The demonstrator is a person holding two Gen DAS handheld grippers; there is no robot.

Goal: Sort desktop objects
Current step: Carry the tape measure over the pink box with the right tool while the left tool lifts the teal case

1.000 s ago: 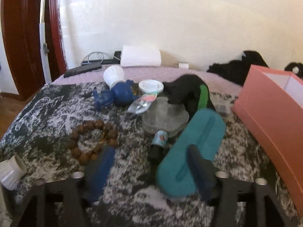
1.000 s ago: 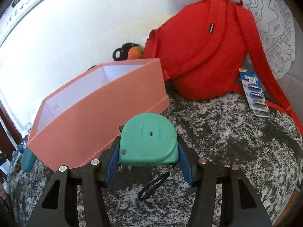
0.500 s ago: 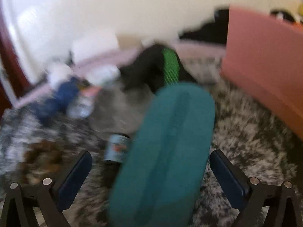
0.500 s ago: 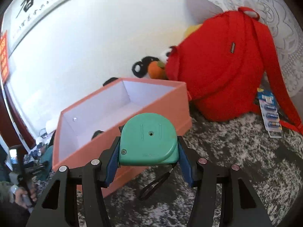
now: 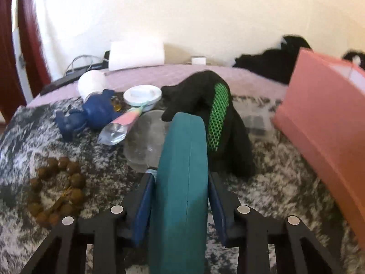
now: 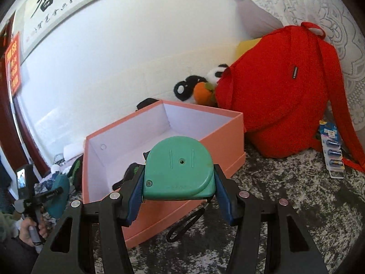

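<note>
Between my left tongs (image 5: 182,182), just closed, sits a long teal case (image 5: 182,182), pinched edge-up. My right tongs (image 6: 180,180) clamp a green tape measure (image 6: 180,169).

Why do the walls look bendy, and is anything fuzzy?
Right wrist view: the fisheye lens curves the wall and darkens the corners; the green tape measure looks sharp. Left wrist view: the pink box and door edge smear slightly; the teal case up close looks soft.

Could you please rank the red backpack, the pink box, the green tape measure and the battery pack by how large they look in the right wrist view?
1. red backpack
2. pink box, a close second
3. green tape measure, enlarged by nearness to the camera
4. battery pack
</note>
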